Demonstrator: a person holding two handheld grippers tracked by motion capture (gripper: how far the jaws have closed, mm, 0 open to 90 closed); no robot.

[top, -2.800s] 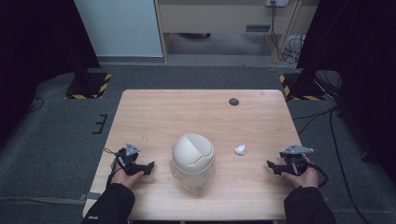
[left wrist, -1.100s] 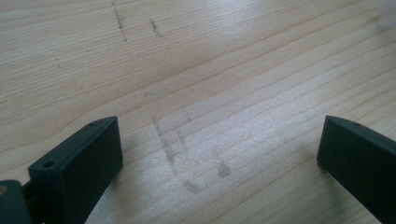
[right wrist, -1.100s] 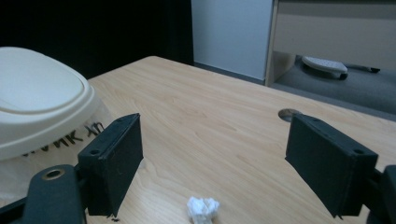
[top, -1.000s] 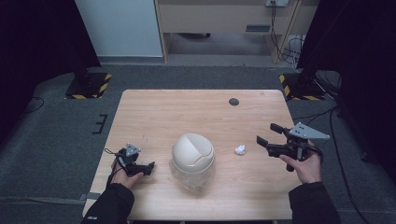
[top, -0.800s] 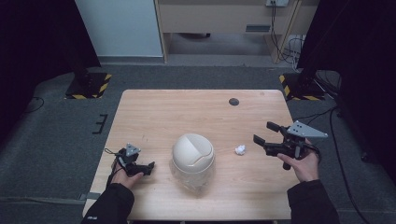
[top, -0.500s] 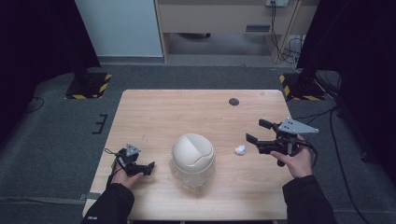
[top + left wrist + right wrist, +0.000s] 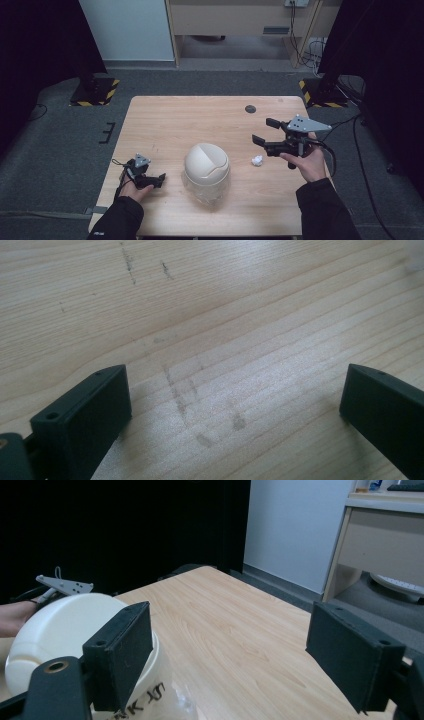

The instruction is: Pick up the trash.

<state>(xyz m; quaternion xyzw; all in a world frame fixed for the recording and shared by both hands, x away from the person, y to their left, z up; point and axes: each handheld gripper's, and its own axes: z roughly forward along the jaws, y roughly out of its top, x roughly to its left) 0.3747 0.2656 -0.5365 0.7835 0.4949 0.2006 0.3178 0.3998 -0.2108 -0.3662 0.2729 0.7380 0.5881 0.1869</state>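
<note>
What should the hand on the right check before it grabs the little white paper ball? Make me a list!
1. Right gripper open wide enough: ok, its jaws stand well apart.
2. Paper ball free to grab: ok, it lies alone on the table, apart from the bin.
3. Gripper lined up over the ball: not ok, it is raised and sits beyond the ball.
4. Ball seen between the jaws in the right gripper view: not ok, the bin and bare wood are there instead.
5. Left gripper out of the way: ok, it rests open on the bin's other side.
</note>
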